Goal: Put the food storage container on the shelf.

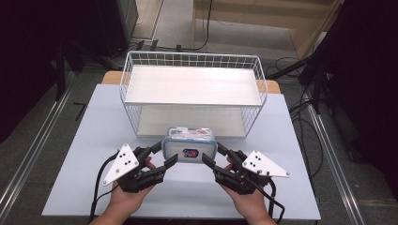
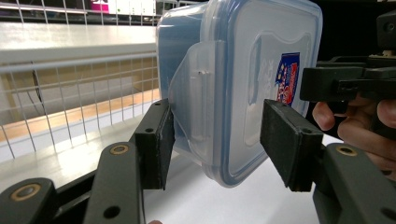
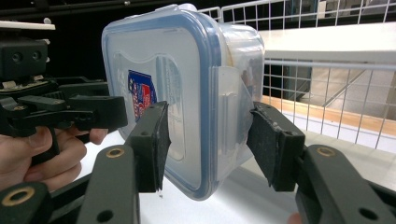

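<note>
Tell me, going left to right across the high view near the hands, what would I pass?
Left gripper → plastic food container held on edge between the two → right gripper. The wire shelf rack stands behind them, spanning all three, so it has no place in the order.

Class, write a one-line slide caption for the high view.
Two hand-held grippers, left gripper and right gripper, flank a lidded plastic container before a white wire shelf basket on the table.
</note>
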A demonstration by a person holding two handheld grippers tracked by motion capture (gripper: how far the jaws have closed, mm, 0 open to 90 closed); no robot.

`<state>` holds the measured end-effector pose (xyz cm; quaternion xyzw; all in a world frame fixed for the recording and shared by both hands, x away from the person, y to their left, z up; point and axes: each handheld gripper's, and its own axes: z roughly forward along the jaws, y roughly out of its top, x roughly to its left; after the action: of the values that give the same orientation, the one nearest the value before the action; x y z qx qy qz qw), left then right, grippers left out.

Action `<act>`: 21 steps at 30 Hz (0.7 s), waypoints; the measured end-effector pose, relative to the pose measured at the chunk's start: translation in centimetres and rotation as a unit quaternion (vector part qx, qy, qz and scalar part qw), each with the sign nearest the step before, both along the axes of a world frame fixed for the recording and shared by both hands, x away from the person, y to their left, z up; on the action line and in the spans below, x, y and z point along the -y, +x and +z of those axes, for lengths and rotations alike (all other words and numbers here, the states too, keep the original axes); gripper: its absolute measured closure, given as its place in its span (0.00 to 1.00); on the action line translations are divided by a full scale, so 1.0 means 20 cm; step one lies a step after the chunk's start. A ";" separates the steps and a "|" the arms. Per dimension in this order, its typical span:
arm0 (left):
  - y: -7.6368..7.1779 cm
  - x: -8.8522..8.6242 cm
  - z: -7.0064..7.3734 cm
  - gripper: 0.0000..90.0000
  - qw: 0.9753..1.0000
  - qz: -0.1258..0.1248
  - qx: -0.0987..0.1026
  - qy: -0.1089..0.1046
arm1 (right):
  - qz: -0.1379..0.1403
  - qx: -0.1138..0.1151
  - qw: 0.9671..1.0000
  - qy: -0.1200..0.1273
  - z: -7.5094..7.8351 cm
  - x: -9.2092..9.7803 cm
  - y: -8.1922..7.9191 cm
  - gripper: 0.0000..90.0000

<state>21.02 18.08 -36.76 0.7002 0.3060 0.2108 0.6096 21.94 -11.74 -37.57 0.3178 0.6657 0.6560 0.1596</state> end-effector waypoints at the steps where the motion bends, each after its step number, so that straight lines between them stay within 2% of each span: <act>1: 0.01 0.00 0.01 0.51 1.000 0.001 0.001 -0.002 | -0.001 0.000 1.000 0.001 0.01 0.00 0.01 0.55; 10: 0.11 -0.02 0.11 0.51 1.000 -0.003 0.000 -0.008 | -0.003 0.002 1.000 0.006 0.10 -0.02 0.09 0.56; 21: 0.24 -0.03 0.18 0.51 1.000 -0.002 -0.002 -0.019 | -0.007 0.007 1.000 0.003 0.19 -0.03 0.22 0.55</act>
<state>25.75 18.58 -33.12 0.6898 0.3098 0.2022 0.6223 26.25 -11.12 -33.80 0.3182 0.6603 0.6591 0.1683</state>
